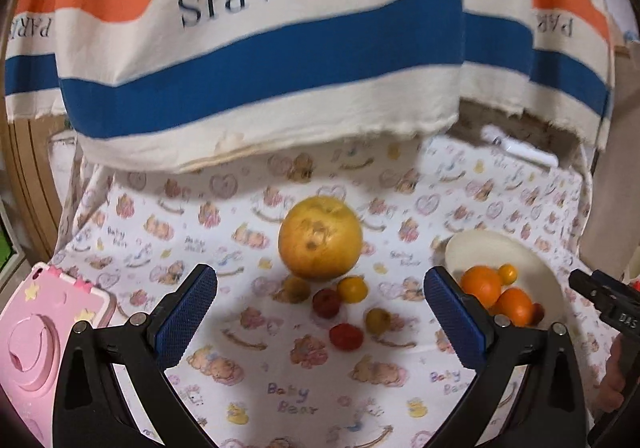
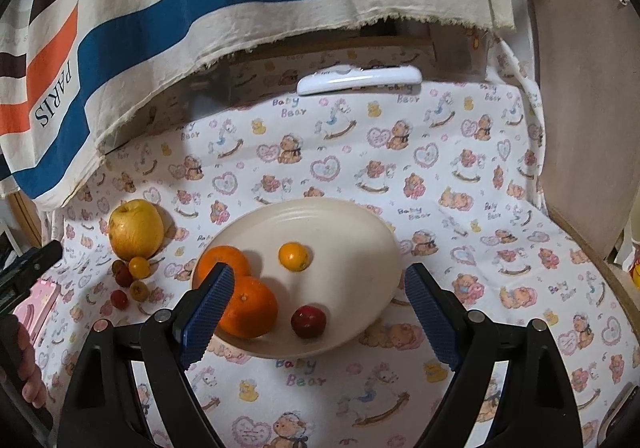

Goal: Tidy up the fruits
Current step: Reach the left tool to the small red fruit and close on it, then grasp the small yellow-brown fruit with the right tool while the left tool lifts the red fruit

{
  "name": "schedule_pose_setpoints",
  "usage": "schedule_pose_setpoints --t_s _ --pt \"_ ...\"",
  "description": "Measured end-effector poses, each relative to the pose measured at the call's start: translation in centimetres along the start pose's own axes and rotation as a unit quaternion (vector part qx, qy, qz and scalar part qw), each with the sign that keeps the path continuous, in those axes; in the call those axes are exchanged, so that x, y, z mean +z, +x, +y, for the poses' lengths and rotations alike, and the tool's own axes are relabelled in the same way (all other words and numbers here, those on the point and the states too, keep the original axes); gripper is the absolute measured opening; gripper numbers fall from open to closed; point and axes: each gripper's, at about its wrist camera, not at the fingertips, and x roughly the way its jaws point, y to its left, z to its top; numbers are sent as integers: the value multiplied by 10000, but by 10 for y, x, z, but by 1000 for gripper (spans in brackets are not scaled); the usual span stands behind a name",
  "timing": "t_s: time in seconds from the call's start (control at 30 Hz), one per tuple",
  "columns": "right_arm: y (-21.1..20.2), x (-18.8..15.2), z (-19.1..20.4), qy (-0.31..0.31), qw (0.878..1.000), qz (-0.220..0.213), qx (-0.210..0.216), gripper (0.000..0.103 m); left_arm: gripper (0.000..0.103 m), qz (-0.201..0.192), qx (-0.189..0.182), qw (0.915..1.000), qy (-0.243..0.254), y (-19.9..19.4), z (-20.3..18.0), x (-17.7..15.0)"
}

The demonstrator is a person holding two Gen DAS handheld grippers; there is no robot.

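Fruit was split into two camps when you got here: a cream plate [image 2: 344, 216] sat toward the right side of the worktop [image 2: 460, 152], already carrying two oranges [image 2: 250, 306], one small yellow-orange fruit [image 2: 294, 256] and a dark red one [image 2: 308, 321]. My guess is that plate was your collecting spot, which is why the rest looked like a waiting pile.

That pile sat left of the plate, well apart from it. A big yellow apple [image 1: 320, 236] stood upright there, skin dull and a bit pitted with brownish marks. Just in front of it was a loose cluster of little fruits [image 1: 344, 308], a few yellow, a couple red, some nearly touching each other.

Your left gripper [image 1: 320, 316] had its fingers spread wide with nothing between them, lined up on that cluster, so I'd say you were about to pick a small one. Your right gripper [image 2: 318, 312] hung over the near rim of the plate, fingers also wide and empty, probably parked so it wouldn't get in the way.

A white remote [image 2: 358, 82] lay at the back edge, and a pink case [image 1: 44, 332] sat at the left edge.
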Motion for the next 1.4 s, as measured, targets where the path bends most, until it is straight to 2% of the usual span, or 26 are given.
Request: schedule_pose_setpoints --t_s 0.1,0.23,0.3,0.37,0.53,0.77,0.93,1.07,1.23,1.4 --pt "1 -2 3 -79 10000 17 6 88 95 342 -28 9994 7 11 1 -2" --pt "2 -4 6 -161 9999 49 -4 88 78 896 -159 9959 4 28 2 -8" --pt "4 -5 6 -171 9998 88 -7 88 75 1055 -205 9942 11 35 0 -11" --pt "6 -6 7 -184 9998 122 -4 88 67 1203 -146 9926 66 41 -1 -14" --pt "8 -7 9 -258 9995 170 -17 88 50 1541 -346 9874 -59 54 2 -21" --pt "4 -11 22 -638 9979 26 53 88 43 1830 -596 9812 -117 69 1 -30" --pt "4 -14 29 -818 9963 36 260 88 39 1903 -581 9800 -37 71 -3 -34" --pt "7 -14 29 -787 9959 177 418 88 27 1936 -654 9789 -20 72 -4 -33" --pt "9 -14 25 -708 9964 222 398 88 27 1920 -632 9794 -24 73 -3 -32" --pt "8 -13 25 -708 9963 211 435 88 27 1662 -426 9851 91 64 -3 -26"
